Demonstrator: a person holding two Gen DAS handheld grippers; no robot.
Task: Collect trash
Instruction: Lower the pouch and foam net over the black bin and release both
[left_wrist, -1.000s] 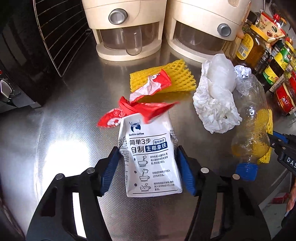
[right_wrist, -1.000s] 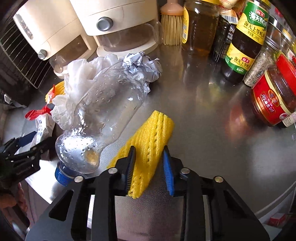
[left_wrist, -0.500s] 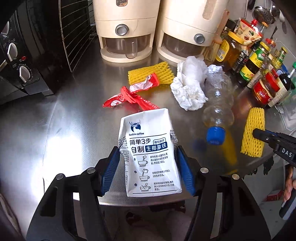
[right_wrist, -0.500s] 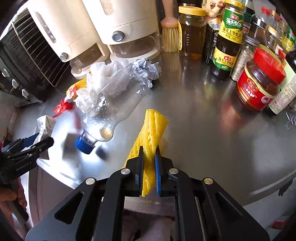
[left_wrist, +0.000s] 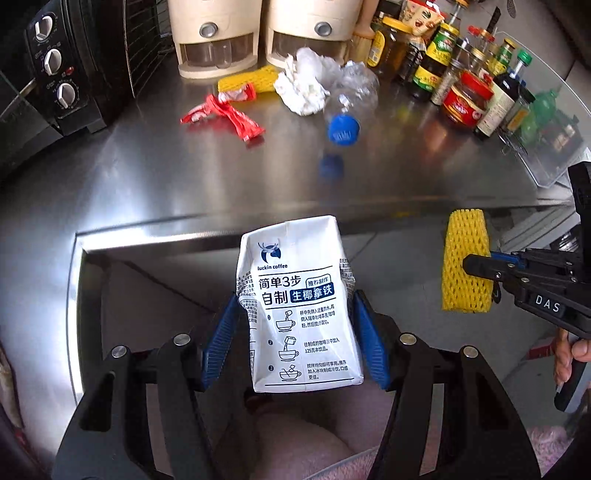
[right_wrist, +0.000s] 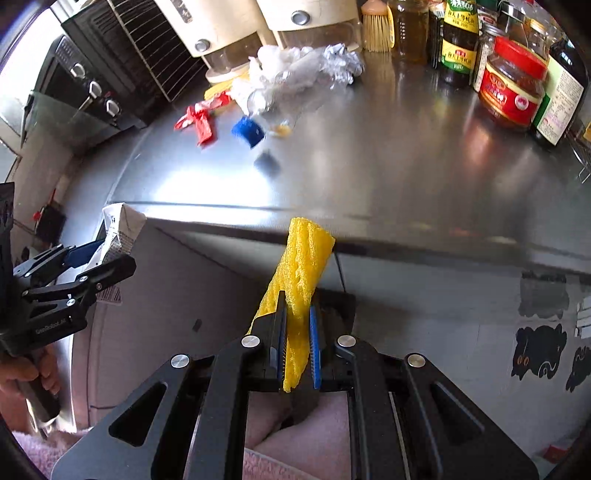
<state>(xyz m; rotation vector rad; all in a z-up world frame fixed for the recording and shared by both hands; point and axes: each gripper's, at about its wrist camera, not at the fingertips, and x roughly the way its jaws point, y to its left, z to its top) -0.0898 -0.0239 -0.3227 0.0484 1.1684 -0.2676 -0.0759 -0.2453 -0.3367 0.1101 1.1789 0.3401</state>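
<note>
Two pieces of trash are in hand, both carried clear of the steel counter (left_wrist: 406, 177); each needs a bin, none visible. Left gripper (left_wrist: 295, 332) clamps a glossy, creased white coffee carton (left_wrist: 299, 295). Right gripper (right_wrist: 297, 347) pinches a soft yellow foam net (right_wrist: 299, 273). Red wrappers (left_wrist: 225, 114), crumpled tissue (left_wrist: 299, 92) and a blue-capped clear bottle (left_wrist: 347, 107) remain on the counter.

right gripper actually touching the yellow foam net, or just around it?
Touching. The right wrist view shows the right gripper with both blue fingers pressed against the yellow foam net, squeezing it flat between them.
</note>
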